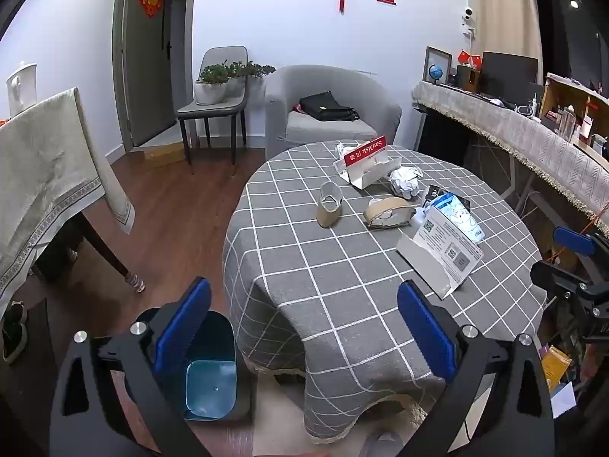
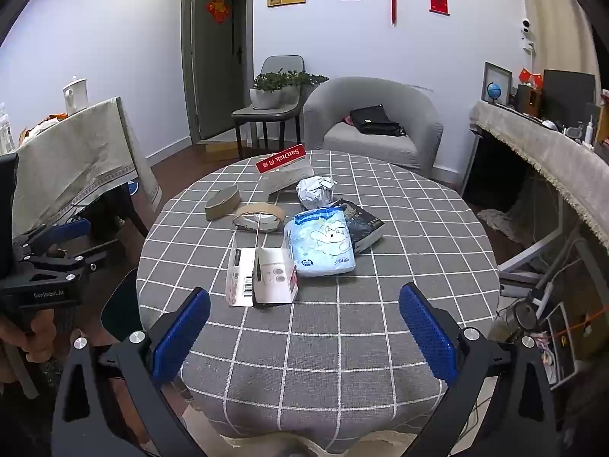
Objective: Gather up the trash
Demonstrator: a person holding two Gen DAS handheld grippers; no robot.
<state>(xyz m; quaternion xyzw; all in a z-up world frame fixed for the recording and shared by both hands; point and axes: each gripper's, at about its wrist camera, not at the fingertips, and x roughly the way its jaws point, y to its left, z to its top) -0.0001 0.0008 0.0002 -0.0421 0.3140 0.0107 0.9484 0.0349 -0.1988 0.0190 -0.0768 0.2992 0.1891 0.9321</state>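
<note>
Trash lies on a round table with a grey checked cloth (image 2: 342, 323): a white card box (image 2: 266, 278), a light blue tissue pack (image 2: 323, 243), a black packet (image 2: 361, 224), crumpled paper (image 2: 314, 190), two cardboard tape rings (image 2: 222, 202) (image 2: 259, 217) and a red SanDisk package (image 2: 283, 169). A blue bin (image 1: 207, 377) stands on the floor left of the table. My left gripper (image 1: 304, 327) is open and empty, above the table's near-left edge and the bin. My right gripper (image 2: 304, 331) is open and empty, over the table's near edge, short of the white box.
A grey armchair (image 2: 373, 122) with a black bag stands behind the table. A chair with potted plants (image 2: 266, 95) is by the door. A cloth-covered table (image 1: 45, 175) is at left, a cluttered desk (image 2: 552, 152) at right. The floor is wood.
</note>
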